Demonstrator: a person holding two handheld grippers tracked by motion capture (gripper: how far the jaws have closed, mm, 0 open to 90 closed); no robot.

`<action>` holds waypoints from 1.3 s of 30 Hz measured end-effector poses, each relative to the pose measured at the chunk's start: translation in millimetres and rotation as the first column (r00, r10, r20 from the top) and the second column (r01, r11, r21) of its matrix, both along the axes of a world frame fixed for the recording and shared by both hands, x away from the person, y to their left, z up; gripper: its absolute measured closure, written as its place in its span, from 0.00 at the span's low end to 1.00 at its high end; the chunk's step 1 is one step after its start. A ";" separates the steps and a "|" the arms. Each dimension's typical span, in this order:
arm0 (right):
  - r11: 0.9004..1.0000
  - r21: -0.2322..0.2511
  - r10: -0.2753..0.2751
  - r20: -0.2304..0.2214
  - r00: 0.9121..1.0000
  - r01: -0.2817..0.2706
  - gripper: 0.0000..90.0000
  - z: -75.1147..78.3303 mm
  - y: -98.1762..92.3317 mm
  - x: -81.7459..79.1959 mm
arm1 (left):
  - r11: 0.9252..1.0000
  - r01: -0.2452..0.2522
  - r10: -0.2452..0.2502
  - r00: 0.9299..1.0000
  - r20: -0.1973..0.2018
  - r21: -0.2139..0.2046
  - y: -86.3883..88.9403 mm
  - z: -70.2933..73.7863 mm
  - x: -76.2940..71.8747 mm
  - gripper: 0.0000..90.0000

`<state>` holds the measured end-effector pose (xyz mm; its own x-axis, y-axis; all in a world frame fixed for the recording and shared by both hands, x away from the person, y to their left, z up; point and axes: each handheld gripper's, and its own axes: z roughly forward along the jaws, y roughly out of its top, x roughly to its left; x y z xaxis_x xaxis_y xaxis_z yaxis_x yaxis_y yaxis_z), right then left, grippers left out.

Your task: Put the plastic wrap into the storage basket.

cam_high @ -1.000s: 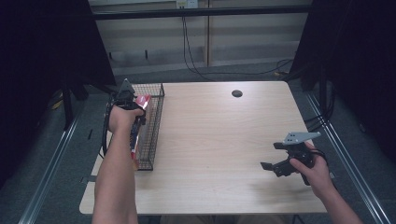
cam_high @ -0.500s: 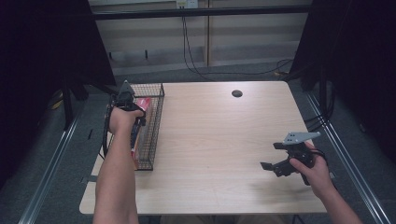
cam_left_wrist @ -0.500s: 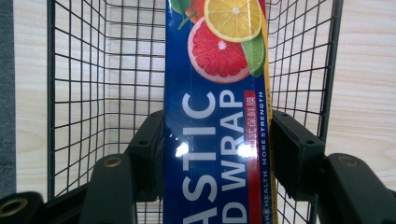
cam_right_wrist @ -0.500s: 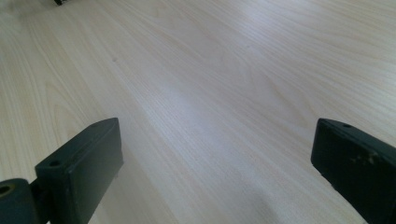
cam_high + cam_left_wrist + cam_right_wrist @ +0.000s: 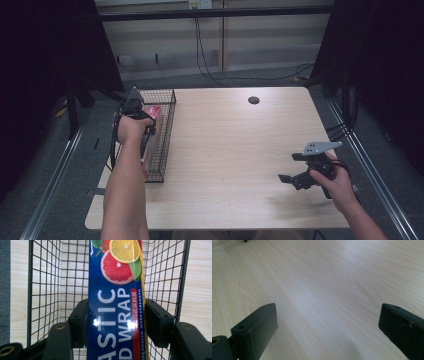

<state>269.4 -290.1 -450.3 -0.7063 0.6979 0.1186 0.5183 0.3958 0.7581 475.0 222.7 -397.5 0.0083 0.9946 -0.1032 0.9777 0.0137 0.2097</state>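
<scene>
Plastic wrap box held over the basket, not yet let go

The left claw [image 5: 116, 322] is clamped on the long blue cardboard plastic-wrap box [image 5: 115, 302] printed with citrus slices, holding it inside the black wire basket [image 5: 167, 135]. The box looks lowered between the basket's walls, so the placing seems nearly done; what is left is letting go and drawing out. Well apart from the basket, the right claw [image 5: 325, 327] hovers over the pale wooden bench [image 5: 240, 150], jaws wide, holding nothing

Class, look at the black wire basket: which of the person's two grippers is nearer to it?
Left. The left gripper is over the wire basket, its jaws clamped on a plastic wrap box. The right gripper sits far across the table, jaws open.
</scene>
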 end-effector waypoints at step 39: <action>1.000 0.006 -0.004 -0.002 1.000 0.004 0.02 1.4 -0.7 1.6 | 0.999 -0.004 0.007 0.996 0.088 -0.032 -6.0 34.4 -7.3 0.19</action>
<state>271.0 -290.8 -448.9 -0.7035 0.6999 0.1235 0.5210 0.3896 0.7595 467.7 216.7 -363.1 0.0128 0.9909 -0.1338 0.9554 0.0273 0.2942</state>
